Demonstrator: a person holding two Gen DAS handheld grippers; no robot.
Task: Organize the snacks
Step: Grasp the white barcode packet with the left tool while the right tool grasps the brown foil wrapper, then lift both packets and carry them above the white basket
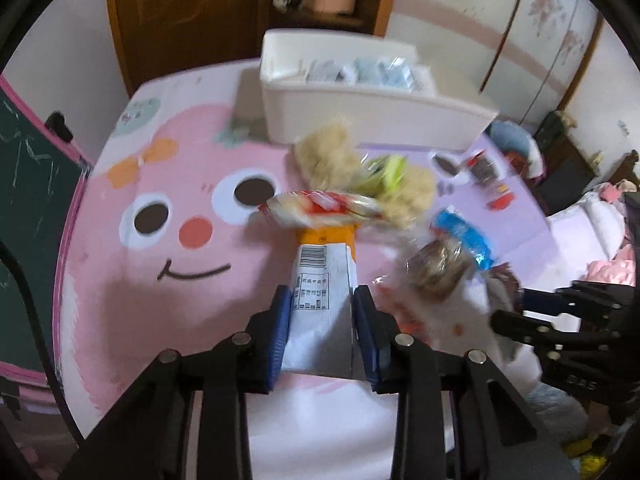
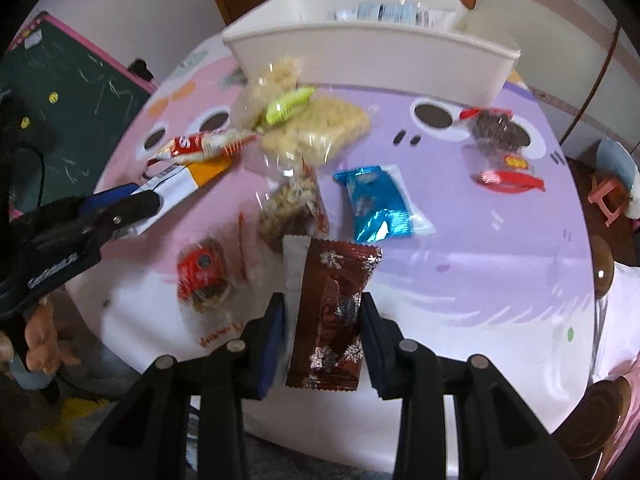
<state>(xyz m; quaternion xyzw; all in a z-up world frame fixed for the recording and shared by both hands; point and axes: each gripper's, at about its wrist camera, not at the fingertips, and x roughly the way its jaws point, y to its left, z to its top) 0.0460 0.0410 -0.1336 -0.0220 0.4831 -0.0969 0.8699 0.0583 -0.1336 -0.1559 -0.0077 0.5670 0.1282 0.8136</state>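
**Both claws clamped on snack packets above the surface**

Left claw [image 1: 322, 312]: the jaws are pressed against both sides of a white-and-orange packet [image 1: 324, 276] with a barcode panel facing up. The packet's orange end points toward the snack pile.

Right claw [image 2: 322, 320]: the jaws are clamped on a dark red packet with snowflake print [image 2: 334, 312], which stands lengthwise between the blue pads.

Snack pile: two pale rice-cake packs [image 2: 316, 128], a green candy [image 2: 290, 106] and a red-and-white wrapper [image 2: 204, 146] lie clustered near the middle of the surface [image 2: 500, 264]. A blue foil packet [image 2: 376, 204] lies just beside a clear pack of brown snacks [image 2: 292, 208]. A red-labelled pack [image 2: 202, 276] sits near the front edge. Another clear pack with red ends [image 2: 500, 152] lies well apart, to the right.

White bin [image 2: 372, 52]: positioned at the far edge of the surface, already holding several packets.

Open room: the pink area to the left in the left wrist view and the purple area to the right of the blue foil packet are bare. The pile lies between both claws and the bin.
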